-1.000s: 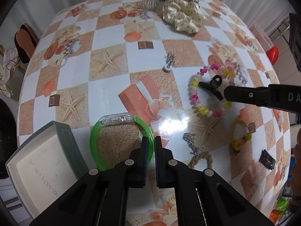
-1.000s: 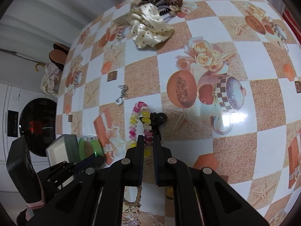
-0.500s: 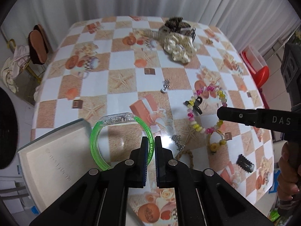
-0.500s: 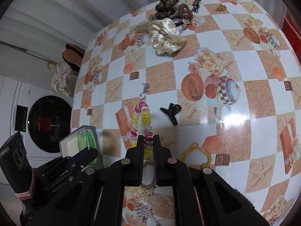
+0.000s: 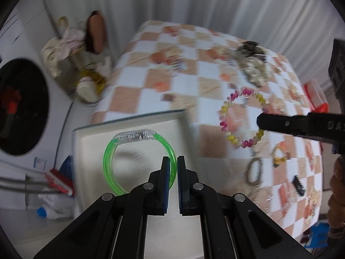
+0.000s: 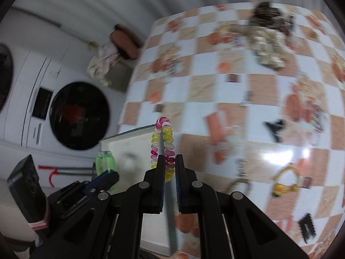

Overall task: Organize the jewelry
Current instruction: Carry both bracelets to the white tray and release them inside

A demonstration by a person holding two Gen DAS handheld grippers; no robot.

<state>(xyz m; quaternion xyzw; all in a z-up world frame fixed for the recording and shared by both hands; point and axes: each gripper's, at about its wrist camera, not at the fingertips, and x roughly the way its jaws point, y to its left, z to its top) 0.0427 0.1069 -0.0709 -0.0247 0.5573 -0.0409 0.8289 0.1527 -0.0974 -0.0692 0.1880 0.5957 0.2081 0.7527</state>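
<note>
Translucent green plastic bangle [image 5: 138,159], glossy pink-and-yellow bead bracelet [image 5: 242,117] — both above a shiny, smooth tablecloth [image 6: 226,90].

I see soft, even indoor light in both views, with one white glare patch on the surface [image 6: 306,153] right of the right tool [image 6: 170,161]. Motion blur smears the checked surface and the room behind it, while each tool stays sharp. Fisheye bending curves the edges, and the corners go black.

White pleated curtain [image 5: 194,2] behind, checkered orange-and-white tablecloth [image 6: 215,90] with a bright glare patch, white washing machine [image 6: 79,116] with dark round door left of the table, clutter on the floor [image 5: 54,194].
</note>
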